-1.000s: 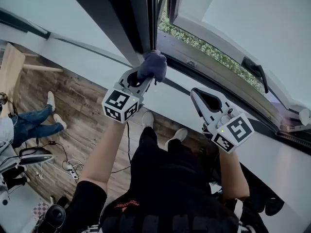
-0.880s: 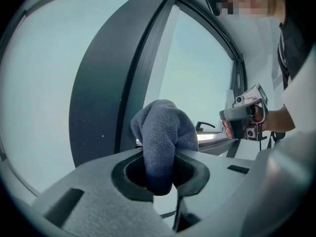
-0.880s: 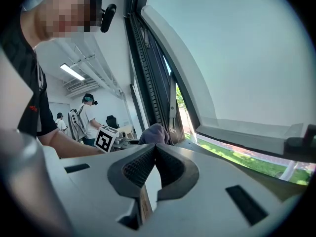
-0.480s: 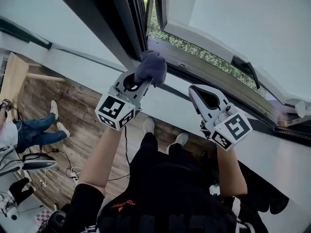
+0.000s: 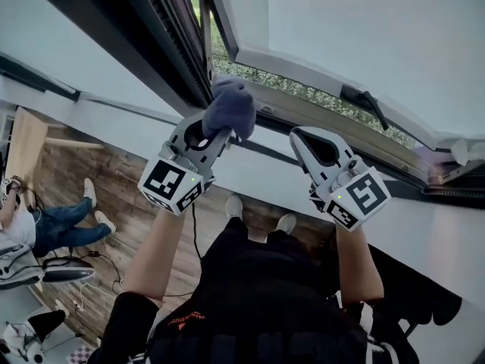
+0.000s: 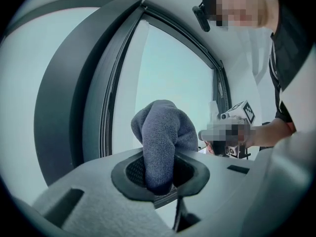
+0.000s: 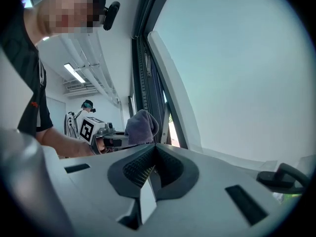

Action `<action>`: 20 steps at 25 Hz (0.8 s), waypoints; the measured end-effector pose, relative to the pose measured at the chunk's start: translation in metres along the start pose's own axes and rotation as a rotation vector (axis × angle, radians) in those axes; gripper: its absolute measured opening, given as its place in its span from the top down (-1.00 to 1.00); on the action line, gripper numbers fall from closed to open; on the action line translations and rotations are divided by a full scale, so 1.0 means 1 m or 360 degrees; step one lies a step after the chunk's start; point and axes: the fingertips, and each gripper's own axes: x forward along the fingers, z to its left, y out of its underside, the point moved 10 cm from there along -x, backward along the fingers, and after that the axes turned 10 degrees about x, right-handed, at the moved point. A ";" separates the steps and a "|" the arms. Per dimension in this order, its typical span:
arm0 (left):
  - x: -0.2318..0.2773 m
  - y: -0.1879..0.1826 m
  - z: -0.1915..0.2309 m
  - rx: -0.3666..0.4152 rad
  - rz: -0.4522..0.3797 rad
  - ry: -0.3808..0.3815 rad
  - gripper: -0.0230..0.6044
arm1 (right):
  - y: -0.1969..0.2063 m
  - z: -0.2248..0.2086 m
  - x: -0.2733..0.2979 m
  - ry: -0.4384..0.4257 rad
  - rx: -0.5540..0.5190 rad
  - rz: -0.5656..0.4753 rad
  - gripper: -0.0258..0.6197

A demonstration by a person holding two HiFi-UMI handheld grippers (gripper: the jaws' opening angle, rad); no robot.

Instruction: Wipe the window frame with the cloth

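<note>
Cloth, grey, sits clamped in the left gripper fingers at the dark window frame; right gripper fingers are clenched on nothing.

In the upper middle of the frame, the white left gripper holds a bunched blue-grey cloth against the dark grey window frame, which runs diagonally from the upper left. Right of centre, the white right gripper sits near the cloth without touching it; its jaws seem together, though the angle is poor. A black window handle shows at upper right, and a brown plank floor at lower left.
</note>
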 end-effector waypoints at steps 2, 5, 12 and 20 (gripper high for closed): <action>0.003 -0.010 -0.004 0.0020 -0.0018 0.0014 0.72 | -0.005 0.000 -0.005 0.0012 -0.0013 -0.0024 0.91; 0.008 -0.025 -0.009 0.0034 -0.0044 0.0034 0.72 | -0.013 -0.001 -0.013 0.0023 -0.0027 -0.0055 0.91; 0.011 -0.042 -0.025 0.0037 -0.0087 0.0068 0.71 | -0.024 0.004 -0.031 0.0051 -0.0062 -0.0110 0.91; 0.020 -0.050 -0.035 0.0063 -0.0104 0.0123 0.72 | -0.029 0.003 -0.049 0.0108 -0.0084 -0.0145 0.91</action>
